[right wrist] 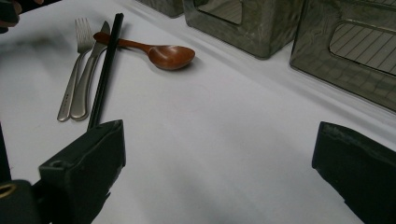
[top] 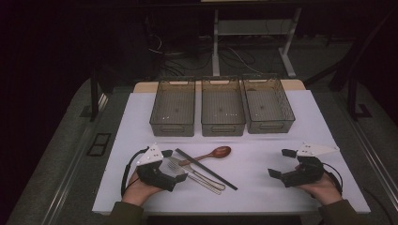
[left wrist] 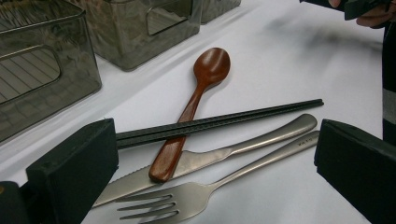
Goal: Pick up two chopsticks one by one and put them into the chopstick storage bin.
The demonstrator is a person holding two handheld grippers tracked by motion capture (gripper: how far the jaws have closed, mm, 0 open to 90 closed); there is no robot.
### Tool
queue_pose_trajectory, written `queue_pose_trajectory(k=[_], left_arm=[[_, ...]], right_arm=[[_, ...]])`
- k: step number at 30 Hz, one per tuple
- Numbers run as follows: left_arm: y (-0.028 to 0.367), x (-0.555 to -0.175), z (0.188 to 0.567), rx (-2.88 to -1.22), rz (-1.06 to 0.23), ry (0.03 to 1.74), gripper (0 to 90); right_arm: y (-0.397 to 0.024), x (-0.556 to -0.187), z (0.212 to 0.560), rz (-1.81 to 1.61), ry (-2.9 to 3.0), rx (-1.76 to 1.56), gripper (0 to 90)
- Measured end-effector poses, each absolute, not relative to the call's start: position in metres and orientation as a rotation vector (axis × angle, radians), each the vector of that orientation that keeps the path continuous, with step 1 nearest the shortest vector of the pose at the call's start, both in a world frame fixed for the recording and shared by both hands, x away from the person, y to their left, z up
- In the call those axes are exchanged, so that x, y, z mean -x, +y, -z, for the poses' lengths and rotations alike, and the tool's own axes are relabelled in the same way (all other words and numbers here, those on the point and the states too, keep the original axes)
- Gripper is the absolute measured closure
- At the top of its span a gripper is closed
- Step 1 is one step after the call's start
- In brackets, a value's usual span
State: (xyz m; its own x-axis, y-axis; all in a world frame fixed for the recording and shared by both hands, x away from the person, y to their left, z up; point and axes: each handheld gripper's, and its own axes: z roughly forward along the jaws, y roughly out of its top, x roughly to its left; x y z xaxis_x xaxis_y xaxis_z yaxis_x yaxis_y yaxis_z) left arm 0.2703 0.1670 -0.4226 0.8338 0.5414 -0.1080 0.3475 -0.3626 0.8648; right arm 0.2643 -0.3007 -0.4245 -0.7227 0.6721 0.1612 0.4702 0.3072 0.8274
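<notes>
While the left gripper (top: 174, 174) hovers with jaws spread over the cutlery pile, the fork (left wrist: 187, 196) and knife (left wrist: 205, 156) lie side by side, the wooden spoon (left wrist: 196, 98) across the knife and the black chopsticks (left wrist: 219, 120) across the spoon. Three grey bins (top: 223, 110) stand behind. The right gripper (top: 281, 163) gapes, holding nothing, well apart.

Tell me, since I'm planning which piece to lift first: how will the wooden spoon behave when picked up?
The wooden spoon looks rigid and probably light. The chopsticks lie across its handle, so lifting it would likely shift them. Its handle end rests on the knife, which may slide too.
</notes>
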Motion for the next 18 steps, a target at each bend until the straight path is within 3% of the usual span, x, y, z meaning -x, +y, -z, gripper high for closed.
queue_pose_trajectory(k=[15,18], left_arm=[[0.1636,-0.2758,0.4185,-2.000,-0.233,0.650,0.0],[0.1614,-0.2782,0.4172,-2.009,-0.234,0.647,3.5]], right_arm=[[-0.2990,-0.2663,0.4258,-1.381,2.372,-1.046,2.1],[-0.2978,-0.2665,0.4259,-1.385,2.377,-1.047,2.1]])
